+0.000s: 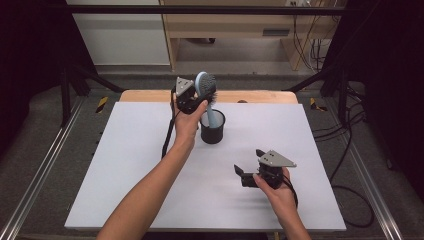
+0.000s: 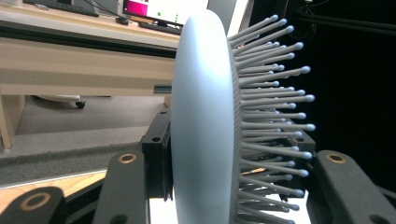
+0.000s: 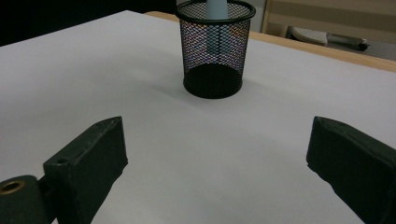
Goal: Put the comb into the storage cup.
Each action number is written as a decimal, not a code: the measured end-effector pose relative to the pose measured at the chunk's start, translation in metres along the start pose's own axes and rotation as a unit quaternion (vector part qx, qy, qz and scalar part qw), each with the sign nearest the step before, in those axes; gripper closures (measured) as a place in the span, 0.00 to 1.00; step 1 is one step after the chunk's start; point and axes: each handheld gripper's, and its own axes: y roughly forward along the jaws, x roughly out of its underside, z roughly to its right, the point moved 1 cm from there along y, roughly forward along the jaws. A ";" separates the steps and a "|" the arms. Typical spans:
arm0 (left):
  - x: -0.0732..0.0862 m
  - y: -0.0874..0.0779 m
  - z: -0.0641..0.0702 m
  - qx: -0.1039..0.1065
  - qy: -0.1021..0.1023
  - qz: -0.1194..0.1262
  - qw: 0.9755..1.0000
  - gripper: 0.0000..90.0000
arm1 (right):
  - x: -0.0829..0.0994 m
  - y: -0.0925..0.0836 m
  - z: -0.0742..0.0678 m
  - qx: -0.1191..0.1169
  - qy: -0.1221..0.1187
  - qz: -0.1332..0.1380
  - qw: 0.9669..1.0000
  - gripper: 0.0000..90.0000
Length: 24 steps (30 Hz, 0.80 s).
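Left gripper (image 1: 194,102) clamps our brush (image 1: 205,85) by its head, handle down in the mesh cup (image 1: 213,128) near the desk's (image 1: 150,200) far edge; right gripper (image 1: 248,170) rests spread near the front-right corner, bare desk between.

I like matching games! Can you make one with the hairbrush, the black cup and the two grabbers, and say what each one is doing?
Things:
1. hairbrush
2. mesh cup
3. left gripper
4. right gripper

States:
A. open, holding nothing
B. standing on the white table
C. handle down in the cup, head sticking out
D. shut on the brush

Pairs: 1-C, 2-B, 3-D, 4-A
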 end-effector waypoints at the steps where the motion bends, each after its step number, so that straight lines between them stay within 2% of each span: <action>1: 0.001 0.000 0.000 -0.001 -0.001 0.000 1.000 0.55 | 0.000 0.000 0.000 0.000 0.001 0.000 1.000 0.06; 12: 0.012 0.002 0.000 -0.009 -0.002 -0.008 1.000 0.55 | 0.001 -0.001 0.001 -0.001 0.008 0.002 1.000 0.06; 20: 0.015 0.004 0.003 -0.005 -0.002 -0.011 1.000 0.55 | 0.001 0.000 0.001 -0.002 0.009 0.001 1.000 0.06; 24: 0.018 0.005 0.003 -0.014 -0.012 -0.005 1.000 0.55 | 0.001 0.000 0.000 -0.003 0.007 -0.001 1.000 0.06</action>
